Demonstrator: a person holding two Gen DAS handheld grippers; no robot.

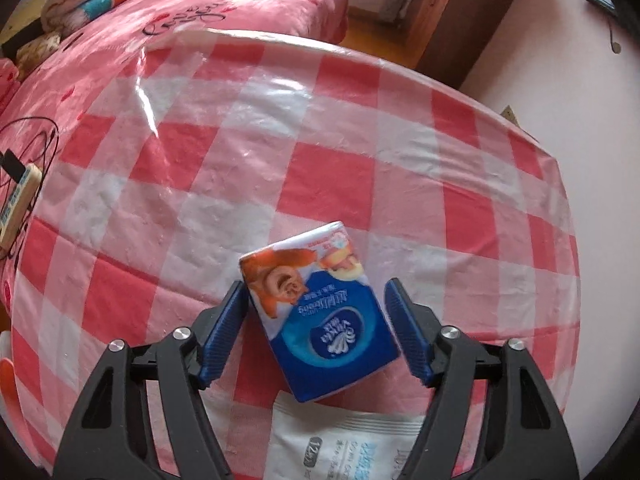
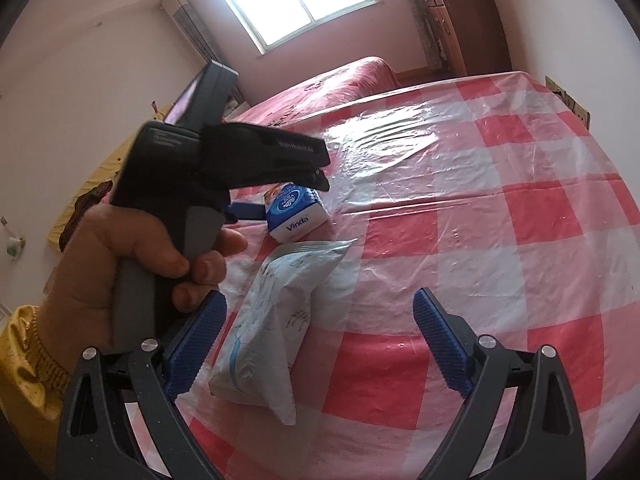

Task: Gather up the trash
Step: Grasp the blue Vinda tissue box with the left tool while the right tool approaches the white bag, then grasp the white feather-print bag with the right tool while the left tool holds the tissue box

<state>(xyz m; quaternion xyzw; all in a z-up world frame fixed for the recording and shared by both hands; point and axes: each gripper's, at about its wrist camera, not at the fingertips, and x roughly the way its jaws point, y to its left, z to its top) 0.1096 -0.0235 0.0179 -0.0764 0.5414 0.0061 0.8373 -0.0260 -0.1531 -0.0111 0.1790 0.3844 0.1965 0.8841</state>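
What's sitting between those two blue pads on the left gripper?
A blue tissue pack lies on the checked tablecloth between the left gripper's pads, seen in the left wrist view. One pad seems to touch it; the other stands apart.

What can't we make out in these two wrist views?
- Left claw around the blue Vinda tissue pack: its left pad looks to touch the pack and the right shows a gap; whether it grips yet is unclear.
- White soft wet-wipe packet: cut off by the bottom edge in the left view, print blurred.
- Any bin or trash bag: in neither view.
- The pack's far side in the right view: hidden behind the hand-held gripper body.
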